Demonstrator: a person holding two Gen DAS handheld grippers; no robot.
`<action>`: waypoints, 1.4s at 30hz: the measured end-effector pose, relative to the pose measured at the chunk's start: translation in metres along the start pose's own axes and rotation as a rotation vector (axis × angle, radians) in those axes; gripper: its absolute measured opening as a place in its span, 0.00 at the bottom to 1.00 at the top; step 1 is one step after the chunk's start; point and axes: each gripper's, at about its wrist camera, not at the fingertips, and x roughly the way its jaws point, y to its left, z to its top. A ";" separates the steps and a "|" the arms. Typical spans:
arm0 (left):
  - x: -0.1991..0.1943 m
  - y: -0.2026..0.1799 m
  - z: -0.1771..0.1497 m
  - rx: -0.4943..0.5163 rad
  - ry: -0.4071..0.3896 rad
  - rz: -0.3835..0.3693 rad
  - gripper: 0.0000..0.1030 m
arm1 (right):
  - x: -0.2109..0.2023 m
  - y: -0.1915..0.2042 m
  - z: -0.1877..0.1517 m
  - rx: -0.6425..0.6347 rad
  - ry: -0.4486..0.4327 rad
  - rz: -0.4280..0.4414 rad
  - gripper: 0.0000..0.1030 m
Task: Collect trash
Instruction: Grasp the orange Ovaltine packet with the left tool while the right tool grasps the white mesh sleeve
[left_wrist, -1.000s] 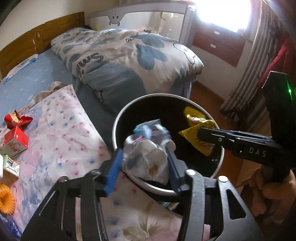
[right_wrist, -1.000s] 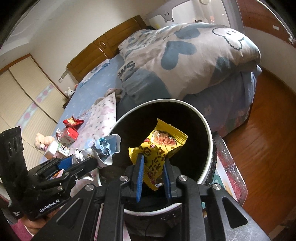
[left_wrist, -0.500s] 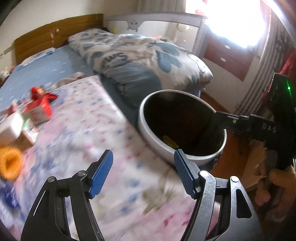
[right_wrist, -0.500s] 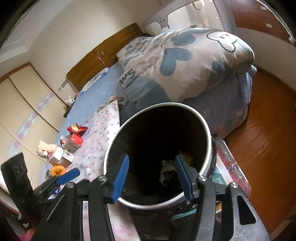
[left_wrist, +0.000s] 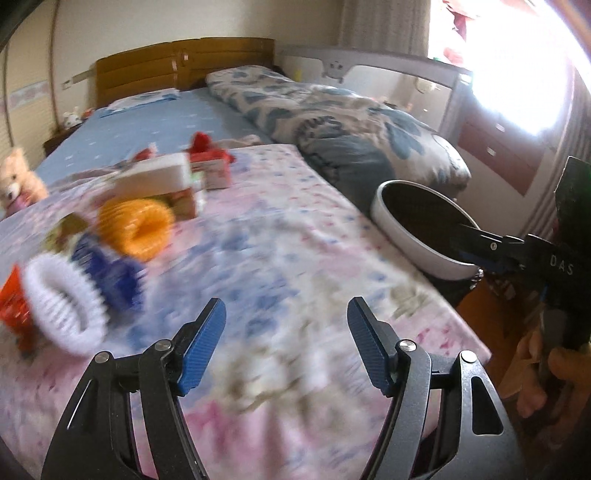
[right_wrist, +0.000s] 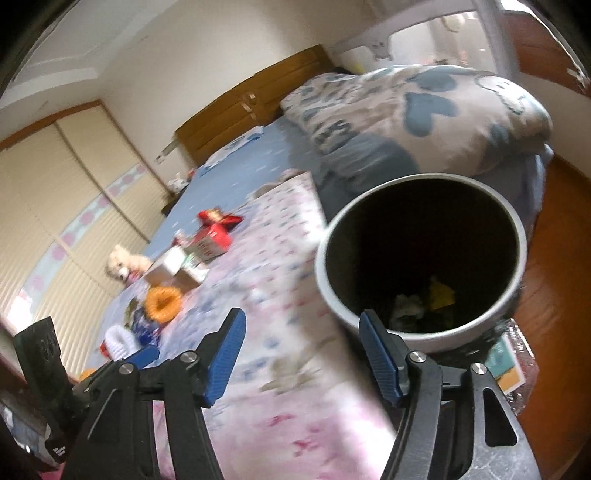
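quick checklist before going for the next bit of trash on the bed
1. Left gripper open with nothing between its fingers: ok.
2. Right gripper open with nothing between its fingers: ok.
3. Dropped wrappers lie in the bin, a yellow wrapper showing at the bottom: ok.
4. Trash on the bed within view, red carton included: ok.
5. Which pieces are trash and which toys, such as the orange ring: cannot tell, the view is blurred.
6. Bin has room for more: ok.
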 end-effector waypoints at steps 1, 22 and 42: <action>-0.004 0.005 -0.004 -0.008 -0.002 0.010 0.67 | 0.002 0.006 -0.003 -0.009 0.007 0.012 0.66; -0.060 0.125 -0.062 -0.203 -0.018 0.221 0.67 | 0.047 0.125 -0.051 -0.201 0.132 0.182 0.67; -0.043 0.232 -0.043 -0.290 0.020 0.332 0.67 | 0.131 0.207 -0.077 -0.279 0.291 0.346 0.66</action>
